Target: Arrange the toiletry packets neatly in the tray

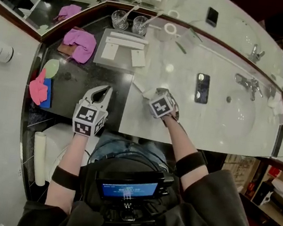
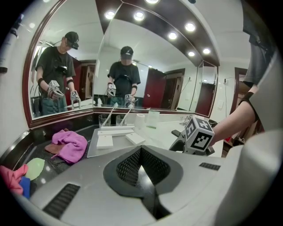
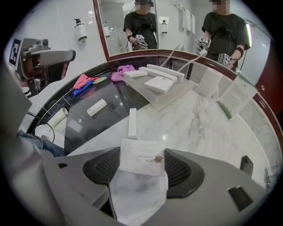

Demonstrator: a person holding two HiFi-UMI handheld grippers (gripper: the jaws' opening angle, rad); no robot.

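Observation:
A grey tray sits at the back of the dark counter and holds a long white box and two flat white packets. My right gripper points steeply down over the marble counter, both pads against the edges of a white toiletry packet. A slim white box lies just beyond it, and another small box rests on the black counter. My left gripper hovers over the dark counter, shut and holding nothing, aimed toward the tray.
A pink cloth lies left of the tray, and two glasses with toothbrushes stand behind it. A phone, the sink basin and its faucet are to the right. Coloured cloths sit at the far left.

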